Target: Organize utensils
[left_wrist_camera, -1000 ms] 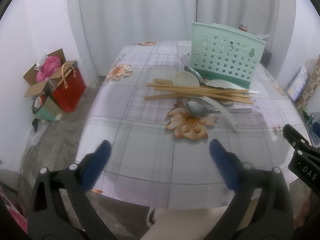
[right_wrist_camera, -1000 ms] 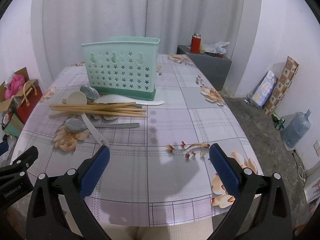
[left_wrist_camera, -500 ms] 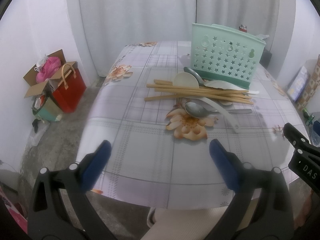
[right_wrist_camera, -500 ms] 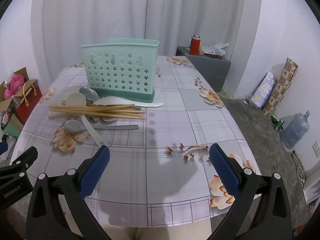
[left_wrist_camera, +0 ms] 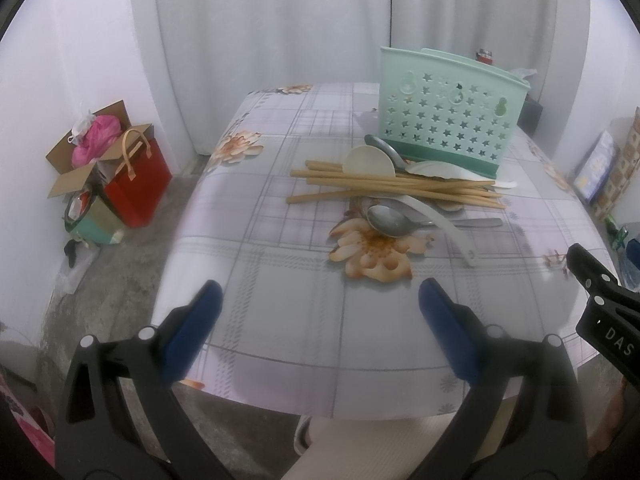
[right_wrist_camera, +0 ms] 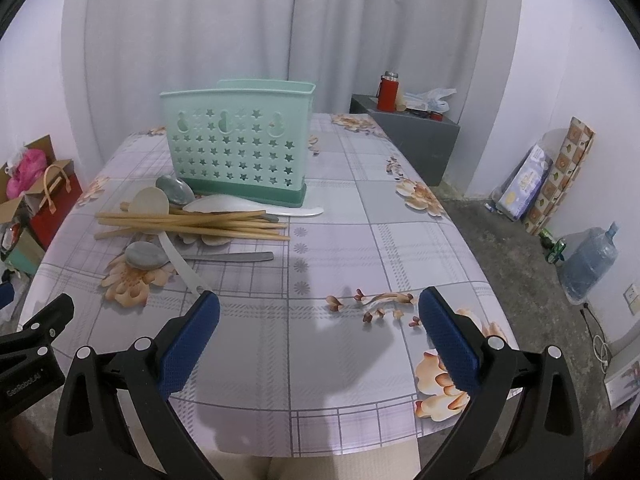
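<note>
A mint-green perforated utensil holder (left_wrist_camera: 450,128) stands upright at the far side of the table; it also shows in the right wrist view (right_wrist_camera: 238,148). In front of it lies a pile: several wooden chopsticks (left_wrist_camera: 394,190) (right_wrist_camera: 192,222), metal spoons (left_wrist_camera: 390,220) (right_wrist_camera: 146,256) and white plastic spoons (left_wrist_camera: 370,162) (right_wrist_camera: 256,205). My left gripper (left_wrist_camera: 318,332) is open and empty above the near table edge, short of the pile. My right gripper (right_wrist_camera: 318,334) is open and empty above the near right part of the table.
The table wears a floral checked cloth (right_wrist_camera: 360,248). On the floor to the left are a red bag (left_wrist_camera: 138,184) and a cardboard box (left_wrist_camera: 80,156). To the right are a grey cabinet (right_wrist_camera: 412,136) with a red flask (right_wrist_camera: 388,90) and a water jug (right_wrist_camera: 590,262).
Both grippers have edged a little forward toward the table; the holder and pile look slightly nearer. Both stay open and empty. The utensils have not moved.
</note>
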The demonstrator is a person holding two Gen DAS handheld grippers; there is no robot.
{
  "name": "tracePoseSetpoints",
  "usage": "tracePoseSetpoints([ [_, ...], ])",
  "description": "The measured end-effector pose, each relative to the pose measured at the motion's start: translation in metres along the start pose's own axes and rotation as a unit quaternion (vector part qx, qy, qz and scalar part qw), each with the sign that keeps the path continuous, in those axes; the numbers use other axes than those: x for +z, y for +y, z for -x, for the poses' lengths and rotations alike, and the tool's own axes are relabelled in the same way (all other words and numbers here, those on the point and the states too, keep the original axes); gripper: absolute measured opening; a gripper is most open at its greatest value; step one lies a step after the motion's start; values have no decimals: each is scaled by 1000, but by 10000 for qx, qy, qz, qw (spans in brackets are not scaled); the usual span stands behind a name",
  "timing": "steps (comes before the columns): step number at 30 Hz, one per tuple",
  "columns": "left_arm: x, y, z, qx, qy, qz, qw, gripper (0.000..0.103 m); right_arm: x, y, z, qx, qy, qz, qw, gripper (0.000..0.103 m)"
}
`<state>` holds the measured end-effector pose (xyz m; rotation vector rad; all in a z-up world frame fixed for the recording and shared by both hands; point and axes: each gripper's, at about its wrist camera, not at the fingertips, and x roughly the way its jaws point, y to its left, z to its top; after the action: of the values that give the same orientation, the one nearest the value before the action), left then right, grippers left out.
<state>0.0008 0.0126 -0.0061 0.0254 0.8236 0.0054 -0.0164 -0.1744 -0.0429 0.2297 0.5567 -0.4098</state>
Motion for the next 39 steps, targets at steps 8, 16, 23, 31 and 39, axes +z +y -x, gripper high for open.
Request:
tracePoseSetpoints([
  [8, 0, 4, -1, 11, 24, -23, 10000, 94, 0, -1, -1, -21, -1, 5, 10000, 97],
  [16, 0, -8, -4, 58, 58, -90, 9999, 94, -1, -4, -7, -37, 24, -21, 10000, 97],
  [23, 2, -14, -17, -113, 189, -144, 9997, 94, -1, -8, -17, 80, 73, -85, 9999, 97],
  [31, 12, -8, -24, -1294, -53, 187, 9914, 95, 0, -17, -26, 367, -111, -55, 9992, 97],
  [39, 34, 8, -36, -1899, -271, 733, 9787, 95, 8, -21, -37, 379, -187, 136, 9990, 97],
])
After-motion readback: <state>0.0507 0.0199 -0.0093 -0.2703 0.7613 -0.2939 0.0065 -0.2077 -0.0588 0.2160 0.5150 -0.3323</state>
